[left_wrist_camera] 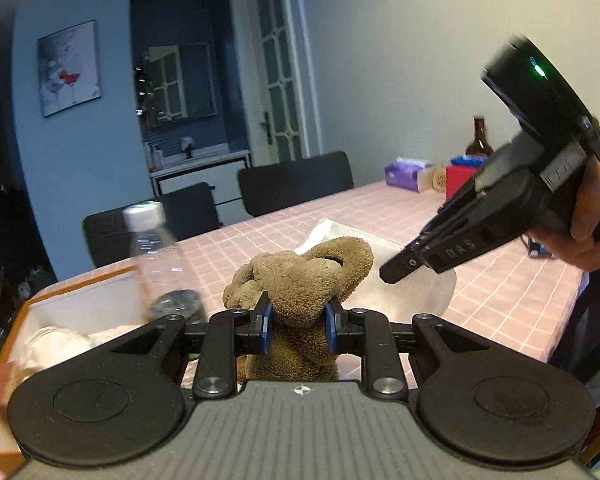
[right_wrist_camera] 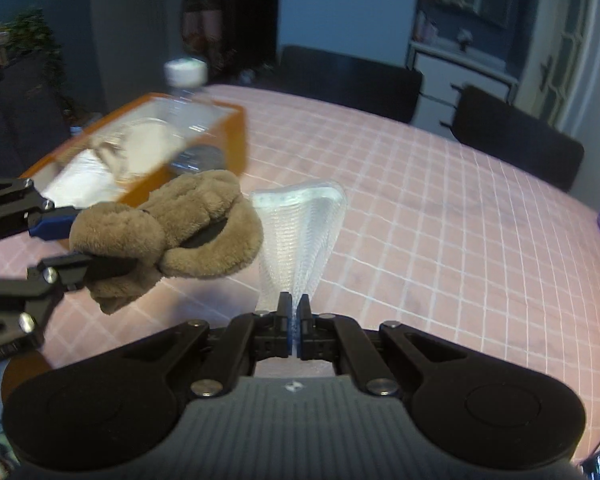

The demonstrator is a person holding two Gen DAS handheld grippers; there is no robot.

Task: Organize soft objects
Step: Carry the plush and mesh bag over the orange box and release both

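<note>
My left claw is gripping the brown plush and my right claw is pinching the white mesh sleeve, both awaiting carrying into the orange box at the surface's corner.

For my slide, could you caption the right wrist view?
Right gripper pinches a white ribbed cloth beside a brown plush towel.

Plastic bottle blurred, label unreadable. Orange box contents indistinct; its near end cut off by left-wrist pic's edge.
</note>
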